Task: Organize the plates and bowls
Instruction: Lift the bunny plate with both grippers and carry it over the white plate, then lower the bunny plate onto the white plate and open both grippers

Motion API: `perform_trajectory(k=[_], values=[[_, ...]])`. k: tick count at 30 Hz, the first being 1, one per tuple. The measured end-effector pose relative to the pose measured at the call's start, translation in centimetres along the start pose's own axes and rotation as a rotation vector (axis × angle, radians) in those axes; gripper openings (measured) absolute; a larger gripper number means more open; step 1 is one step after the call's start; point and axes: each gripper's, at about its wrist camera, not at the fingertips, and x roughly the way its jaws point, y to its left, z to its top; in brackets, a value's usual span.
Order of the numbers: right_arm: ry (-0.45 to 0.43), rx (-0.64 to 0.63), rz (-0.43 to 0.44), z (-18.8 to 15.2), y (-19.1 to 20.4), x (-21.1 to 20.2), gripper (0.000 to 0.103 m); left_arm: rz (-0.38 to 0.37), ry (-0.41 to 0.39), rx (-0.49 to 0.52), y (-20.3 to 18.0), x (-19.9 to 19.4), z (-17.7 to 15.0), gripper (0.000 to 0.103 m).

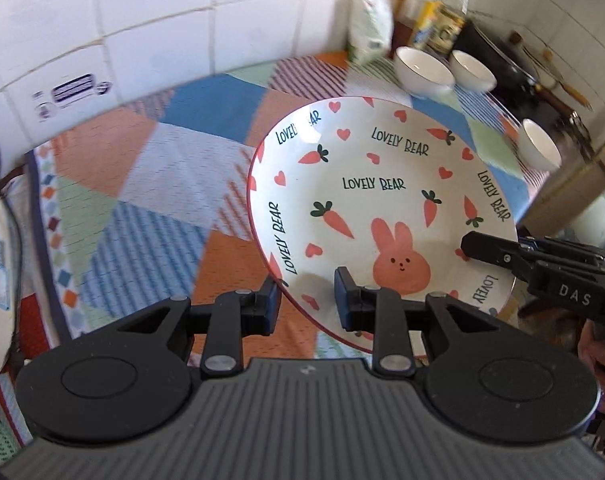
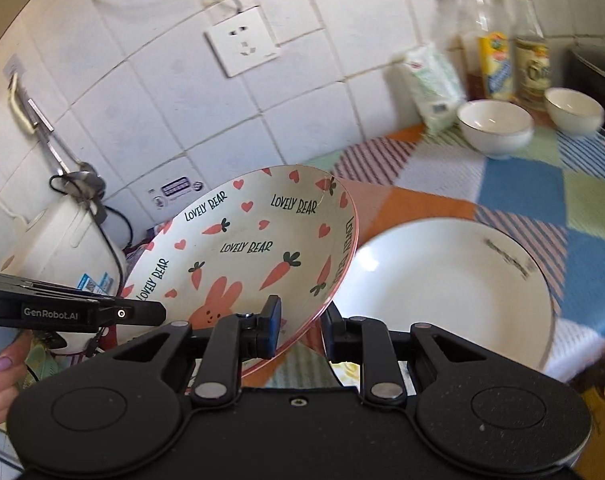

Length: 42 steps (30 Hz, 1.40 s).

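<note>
A white plate with a pink rabbit, carrots and "LOVELY BEAR" lettering (image 1: 382, 184) (image 2: 246, 248) hangs tilted above the patchwork cloth. My left gripper (image 1: 306, 296) is shut on its near rim, one finger on each face. My right gripper (image 2: 300, 328) clamps the opposite rim; its black tip (image 1: 472, 246) shows at the plate's right edge. The left gripper's tip (image 2: 158, 314) reaches in from the left in the right wrist view. A plain white plate (image 2: 442, 292) lies on the cloth just right of the rabbit plate. White bowls (image 1: 424, 70) (image 1: 472, 70) (image 1: 540, 146) (image 2: 496, 126) (image 2: 574, 110) stand farther back.
The patchwork cloth (image 1: 150, 184) covers the counter up to a tiled wall. Bottles (image 2: 498, 60) and a white bag (image 2: 434, 84) stand by the far bowls, a dark pan (image 1: 502, 64) beyond them. A white rice cooker (image 2: 62, 248) with its cord sits at the left.
</note>
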Motion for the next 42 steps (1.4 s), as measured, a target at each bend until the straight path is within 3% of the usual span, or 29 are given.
perform_trajectory(k=[6,13,24,32,42], values=[[-0.011,0.051,-0.046,-0.6,-2.7,-1.6,0.026,-0.049,0.033,0.027,-2.3,2.1,0.7,0.026],[0.020,0.150,-0.095,-0.6,-7.0,-1.4,0.026,-0.049,0.074,0.052,-6.1,5.8,1.4,0.026],[0.067,0.211,-0.080,0.3,-11.8,-0.5,0.026,-0.049,0.167,0.002,-7.9,9.7,2.9,0.027],[0.134,0.161,-0.107,0.9,-12.2,0.7,0.026,-0.047,0.236,-0.007,-8.5,10.7,3.5,0.029],[0.171,0.068,-0.168,1.9,-11.3,1.0,0.026,-0.060,0.267,-0.038,-8.2,11.1,3.7,0.030]])
